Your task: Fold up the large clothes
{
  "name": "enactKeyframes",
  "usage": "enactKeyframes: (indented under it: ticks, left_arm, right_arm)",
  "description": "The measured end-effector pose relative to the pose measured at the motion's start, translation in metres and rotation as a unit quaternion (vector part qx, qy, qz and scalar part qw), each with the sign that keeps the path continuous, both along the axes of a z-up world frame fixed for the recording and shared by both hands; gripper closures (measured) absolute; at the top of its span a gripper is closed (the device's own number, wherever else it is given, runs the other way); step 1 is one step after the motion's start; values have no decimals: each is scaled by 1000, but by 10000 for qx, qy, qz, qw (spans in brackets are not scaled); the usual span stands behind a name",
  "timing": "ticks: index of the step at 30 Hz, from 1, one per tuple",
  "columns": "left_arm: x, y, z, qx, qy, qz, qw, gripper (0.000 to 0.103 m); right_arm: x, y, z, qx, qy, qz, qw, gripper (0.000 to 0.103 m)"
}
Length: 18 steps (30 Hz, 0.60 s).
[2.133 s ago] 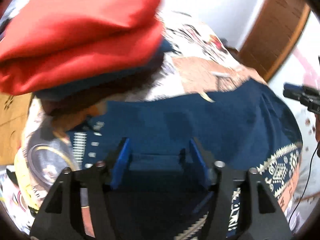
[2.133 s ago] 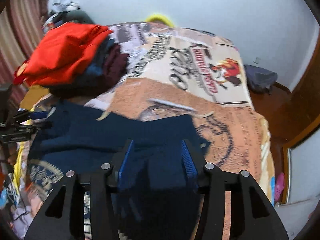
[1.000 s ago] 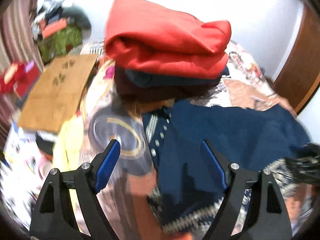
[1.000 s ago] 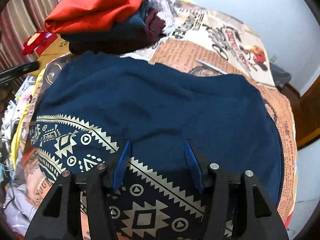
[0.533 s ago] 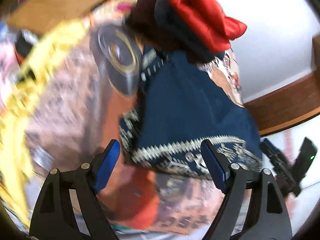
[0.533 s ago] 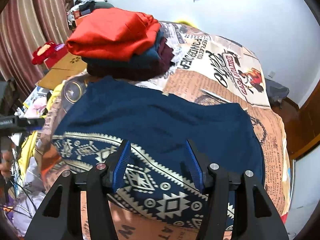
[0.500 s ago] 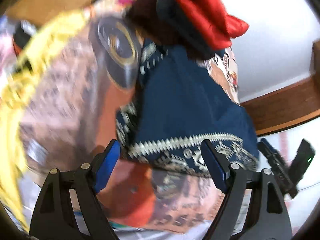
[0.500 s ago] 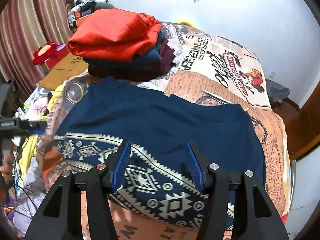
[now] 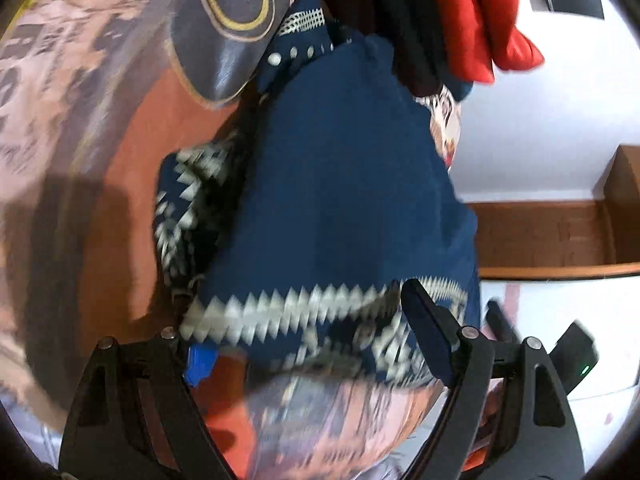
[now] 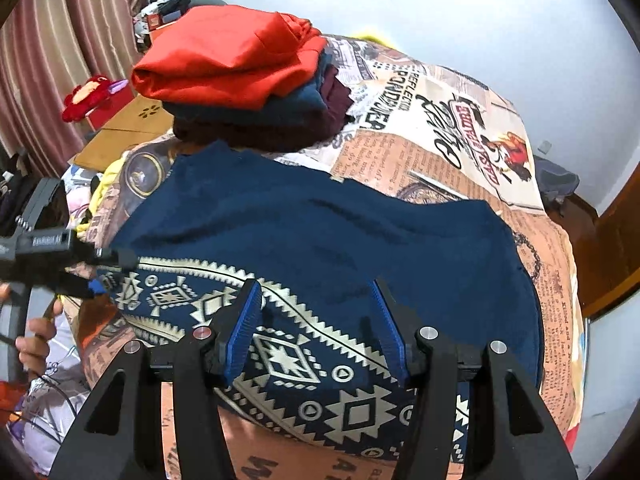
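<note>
A navy blue garment with a cream geometric band lies flat on the bed, band toward me. It also shows in the left wrist view, blurred. My right gripper is open and empty, above the patterned band. My left gripper is open, its fingers at the garment's patterned left edge; it also shows in the right wrist view at that edge.
A stack of folded clothes with a red one on top sits behind the garment. The bed cover is printed like newspaper. Cardboard and clutter lie off the bed's left side. A wooden door is at the right.
Both grippers let go of the navy garment, which now lies spread flat. My left gripper swung down and low to the garment's left edge. My right gripper pulled back.
</note>
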State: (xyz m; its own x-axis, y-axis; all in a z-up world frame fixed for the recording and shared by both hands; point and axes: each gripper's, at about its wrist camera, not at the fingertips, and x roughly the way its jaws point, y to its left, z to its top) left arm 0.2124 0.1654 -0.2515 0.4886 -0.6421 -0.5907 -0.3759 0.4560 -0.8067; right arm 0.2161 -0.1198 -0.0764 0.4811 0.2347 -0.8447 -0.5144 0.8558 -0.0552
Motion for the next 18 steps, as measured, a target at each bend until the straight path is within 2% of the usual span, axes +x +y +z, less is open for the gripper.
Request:
enactKeyframes:
  ticks: [2, 4, 6, 8, 9, 12, 14, 16, 18]
  left_arm:
    - [12, -1, -2, 5, -52, 109, 9999, 21]
    - [25, -6, 1, 209, -105, 170, 9996, 21]
    - [35, -12, 6, 543, -167, 201, 9982, 21]
    - [45, -21, 14, 1188, -291, 249, 9922, 25]
    - [48, -24, 15, 1393, -320, 279, 9893, 28]
    - [52, -27, 14, 1487, -401, 531, 9866, 33]
    - [51, -25, 14, 1412, -427, 670, 9868, 39]
    - [53, -25, 16, 1595, -508, 682, 9835, 61]
    - [56, -17, 22, 1897, -624, 605, 9780, 74]
  right_arm:
    - [4, -3, -3, -4, 57, -71, 10000, 52]
    - [7, -6, -5, -7, 101, -151, 9998, 52]
    - [11, -9, -8, 1, 163, -205, 9997, 52]
    - [14, -12, -11, 4, 225, -256, 9994, 52]
    - [15, -13, -13, -5, 253, -273, 9993, 51]
    - [17, -14, -17, -28, 318, -313, 9990, 52]
    - [19, -16, -19, -40, 367, -321, 9988, 52]
    - [19, -17, -22, -67, 414, -332, 9986, 52]
    - [20, -17, -23, -86, 441, -334, 9984, 52]
